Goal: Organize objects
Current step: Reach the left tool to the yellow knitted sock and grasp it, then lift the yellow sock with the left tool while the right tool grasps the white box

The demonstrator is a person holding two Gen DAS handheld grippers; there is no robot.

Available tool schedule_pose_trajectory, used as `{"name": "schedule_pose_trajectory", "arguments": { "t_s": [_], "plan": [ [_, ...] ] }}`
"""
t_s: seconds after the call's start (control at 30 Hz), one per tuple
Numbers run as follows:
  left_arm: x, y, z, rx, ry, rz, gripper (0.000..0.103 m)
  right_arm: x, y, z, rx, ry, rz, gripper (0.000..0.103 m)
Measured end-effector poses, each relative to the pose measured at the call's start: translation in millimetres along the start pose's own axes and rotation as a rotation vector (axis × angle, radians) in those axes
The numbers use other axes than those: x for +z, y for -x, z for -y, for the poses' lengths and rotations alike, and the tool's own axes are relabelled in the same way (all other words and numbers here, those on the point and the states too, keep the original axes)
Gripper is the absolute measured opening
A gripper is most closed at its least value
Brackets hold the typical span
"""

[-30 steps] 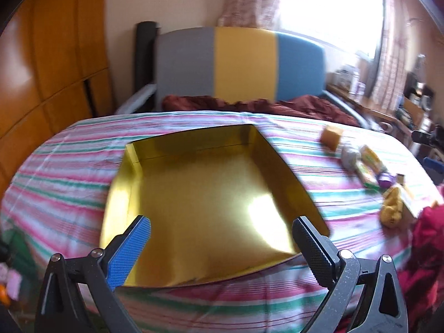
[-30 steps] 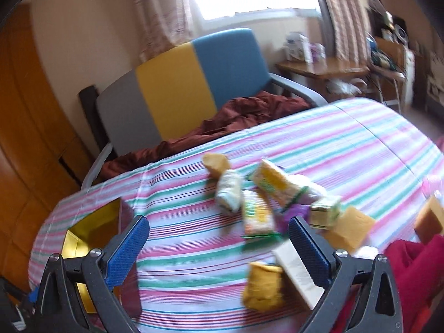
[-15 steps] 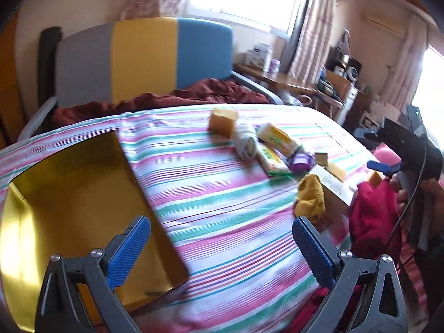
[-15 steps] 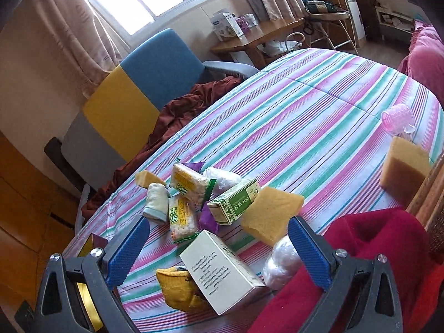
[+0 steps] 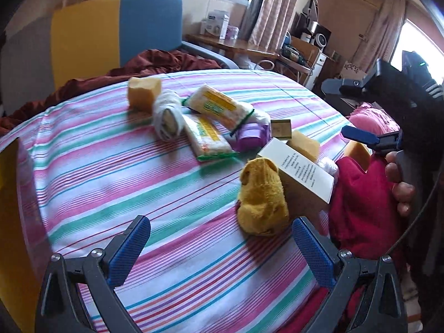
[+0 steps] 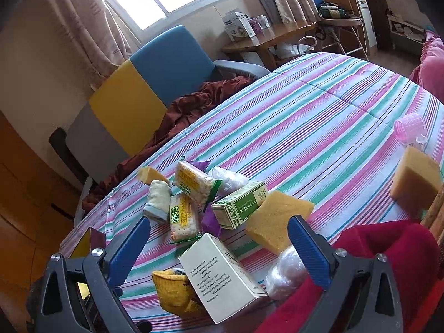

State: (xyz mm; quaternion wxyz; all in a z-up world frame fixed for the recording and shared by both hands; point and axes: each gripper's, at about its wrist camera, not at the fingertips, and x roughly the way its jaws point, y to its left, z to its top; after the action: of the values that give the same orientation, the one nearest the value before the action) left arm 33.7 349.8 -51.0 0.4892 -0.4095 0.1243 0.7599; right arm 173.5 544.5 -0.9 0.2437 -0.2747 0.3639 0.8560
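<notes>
Both grippers: left gripper (image 5: 220, 247) and right gripper (image 6: 219, 245) spread wide, holding nothing.
Yellow plush toy (image 5: 262, 199): on striped cloth, against white carton (image 5: 301, 174).
Handling: probably soft, light; pinch its middle.

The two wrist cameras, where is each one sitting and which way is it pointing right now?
Left wrist: rides the left tongs, looking along its open fingers across the striped cloth at the yellow plush; the right tongs and the fingers holding it show at right.
Right wrist: rides the right tongs, open, above the white box, facing the window.
Shared: plush, white box, cracker packs, armchair.
</notes>
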Motion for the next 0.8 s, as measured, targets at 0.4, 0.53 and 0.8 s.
{"name": "schedule_pose_trajectory", "arguments": {
  "t_s": [0.4, 0.53, 0.8],
  "plan": [
    [17.8, -55.8, 19.4, -0.039, -0.019, -0.076, 0.072, -1.4, 0.3, -0.1, 0.022, -0.011, 0.002, 0.1],
    [12.0, -56.5, 19.6, -0.128, 0.007, -0.084, 0.04, -1.3, -0.6, -0.6, 0.018, -0.012, -0.005, 0.099],
    [-22.5, -14.9, -2.7, -0.083, 0.001, -0.007, 0.032, -1.3, -12.0, -2.8, 0.006, 0.0, -0.075, 0.092]
  ]
}}
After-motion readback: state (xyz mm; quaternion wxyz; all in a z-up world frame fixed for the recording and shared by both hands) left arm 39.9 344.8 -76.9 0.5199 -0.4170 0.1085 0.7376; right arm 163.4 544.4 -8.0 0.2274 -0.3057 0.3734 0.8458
